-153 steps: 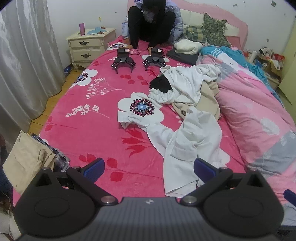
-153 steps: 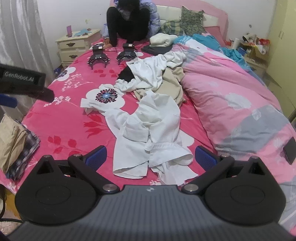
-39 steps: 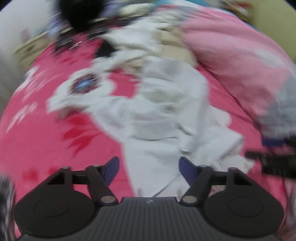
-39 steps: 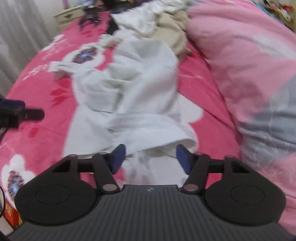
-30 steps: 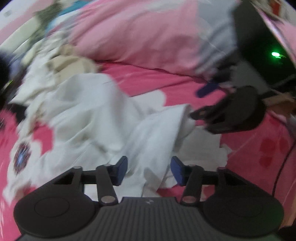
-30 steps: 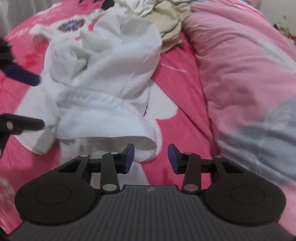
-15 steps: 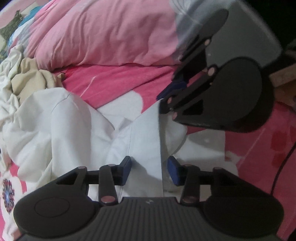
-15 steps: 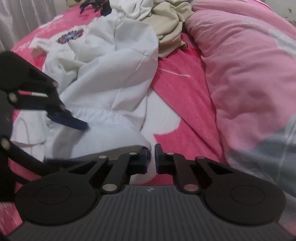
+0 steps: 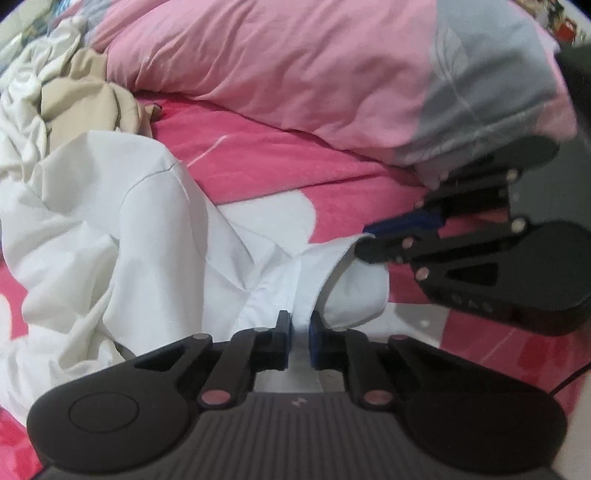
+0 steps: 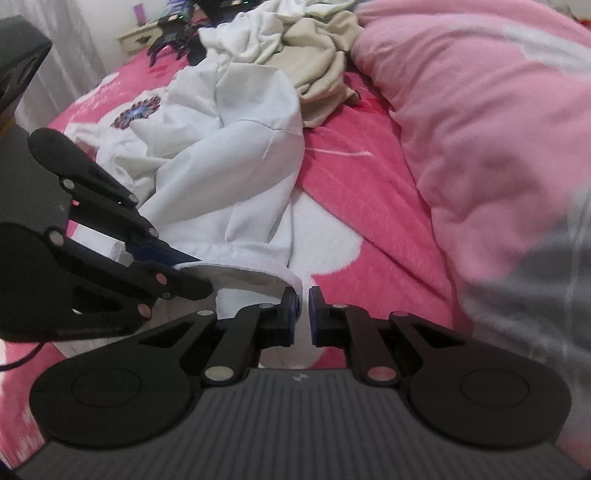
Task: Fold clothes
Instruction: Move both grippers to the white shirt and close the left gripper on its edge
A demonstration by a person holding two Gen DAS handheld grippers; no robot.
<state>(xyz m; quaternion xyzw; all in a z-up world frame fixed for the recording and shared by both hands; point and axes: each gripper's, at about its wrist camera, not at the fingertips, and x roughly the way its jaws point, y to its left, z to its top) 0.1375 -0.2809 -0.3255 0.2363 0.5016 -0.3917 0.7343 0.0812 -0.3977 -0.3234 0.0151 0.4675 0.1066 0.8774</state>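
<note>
A crumpled white shirt lies on the pink flowered bedspread; it also shows in the right wrist view. My left gripper is shut on the shirt's hem, with white cloth pinched between its blue pads. My right gripper is shut on the same hem's edge further along. In the left wrist view the right gripper reaches in from the right and grips the hem. In the right wrist view the left gripper comes in from the left at the hem.
A thick pink and grey quilt is heaped on the right side of the bed. A beige garment and more white clothes lie behind the shirt. Two spare grippers and a nightstand are at the far end.
Both grippers came down from above the bed to the shirt's near hem. The right gripper closed on it half a second ago, and the left gripper has closed on it since.
</note>
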